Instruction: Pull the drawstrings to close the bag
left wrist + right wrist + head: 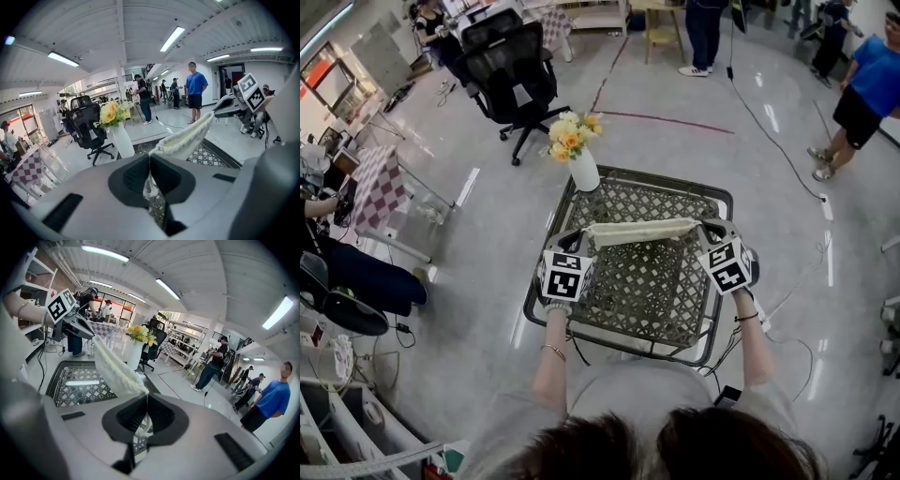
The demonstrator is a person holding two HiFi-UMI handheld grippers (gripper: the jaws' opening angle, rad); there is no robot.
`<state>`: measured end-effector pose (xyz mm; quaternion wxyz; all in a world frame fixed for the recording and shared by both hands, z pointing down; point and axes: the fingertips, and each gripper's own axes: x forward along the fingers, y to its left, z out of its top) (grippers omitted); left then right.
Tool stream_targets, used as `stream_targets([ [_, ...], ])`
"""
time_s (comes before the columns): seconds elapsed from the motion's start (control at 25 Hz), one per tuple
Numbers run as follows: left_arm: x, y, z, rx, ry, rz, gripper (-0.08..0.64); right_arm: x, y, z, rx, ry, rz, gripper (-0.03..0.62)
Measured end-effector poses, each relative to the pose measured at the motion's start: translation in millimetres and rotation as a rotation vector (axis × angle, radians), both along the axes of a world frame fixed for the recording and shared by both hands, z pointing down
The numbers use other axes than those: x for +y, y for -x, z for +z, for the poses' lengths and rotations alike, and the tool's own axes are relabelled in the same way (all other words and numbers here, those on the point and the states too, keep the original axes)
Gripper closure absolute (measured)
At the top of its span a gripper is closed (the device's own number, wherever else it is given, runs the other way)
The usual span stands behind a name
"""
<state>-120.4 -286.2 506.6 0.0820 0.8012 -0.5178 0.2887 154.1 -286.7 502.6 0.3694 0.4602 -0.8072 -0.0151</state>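
A cream drawstring bag (642, 231) hangs stretched in a gathered band between my two grippers, above a lattice-topped table (546, 298). My left gripper (581, 240) is shut on the drawstring at the bag's left end. The cord (149, 186) hangs down between the pressed pads, and the bag (185, 136) runs off to the right gripper (220, 110). My right gripper (705, 232) is shut on the drawstring at the other end. There the cord (142, 425) shows between the closed jaws, and the bag (115, 369) leads back to the left gripper (90, 333).
A white vase (584, 172) with yellow flowers (572, 131) stands at the table's far left corner. A black office chair (511, 70) is beyond it. A person in a blue shirt (864, 84) stands far right; cables lie on the shiny floor.
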Motion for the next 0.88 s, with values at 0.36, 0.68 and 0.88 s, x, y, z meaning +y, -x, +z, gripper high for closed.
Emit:
stream_targets([
  [0.36,-8.7,-0.4,-49.5,0.014,-0.096,0.0,0.528,-13.6,1.5,-43.8,-0.034,-0.106,0.011,0.566],
  [0.68,-8.2,0.6,-79.7,0.036,-0.163,-0.006,0.528,-15.9,1.3,-71.6,-0.06,-0.183,0.024,0.566],
  [0.88,-13.3,2.2,-100.3,0.041,-0.21,-0.016,0.528,-21.7,0.6,-88.2,-0.088,-0.216,0.037,0.566],
])
